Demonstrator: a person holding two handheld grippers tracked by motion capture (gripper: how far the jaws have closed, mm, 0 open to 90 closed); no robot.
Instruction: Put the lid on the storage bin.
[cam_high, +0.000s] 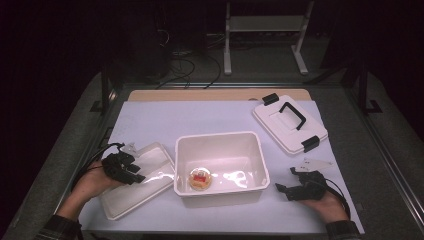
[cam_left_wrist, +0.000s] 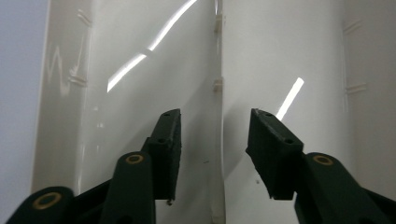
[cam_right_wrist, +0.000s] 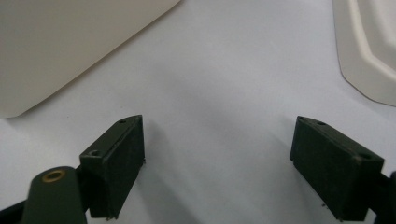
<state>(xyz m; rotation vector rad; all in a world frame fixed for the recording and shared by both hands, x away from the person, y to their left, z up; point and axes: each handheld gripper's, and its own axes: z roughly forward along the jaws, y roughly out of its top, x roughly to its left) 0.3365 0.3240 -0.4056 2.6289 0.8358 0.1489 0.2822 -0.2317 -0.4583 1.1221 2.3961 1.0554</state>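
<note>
The left gripper (cam_high: 131, 170) is held over a flat white lid (cam_high: 150, 172) that lies on the surface (cam_high: 150, 120), just left of the open white bin (cam_high: 220, 142). In the left gripper view its jaws are seen parted a moderate way, one on each side of a raised ridge on the lid (cam_left_wrist: 140, 93), with nothing clamped between them. Inside the bin, near its front left corner, a small round item with a red centre (cam_high: 200, 178) is seen resting on the floor. The right gripper (cam_high: 286, 189) is held low at the bin's right, jaws spread wide above the bare surface (cam_right_wrist: 224, 93), gripping nothing. A second lid with a black handle (cam_high: 290, 122) is left lying well apart at the far right.
</note>
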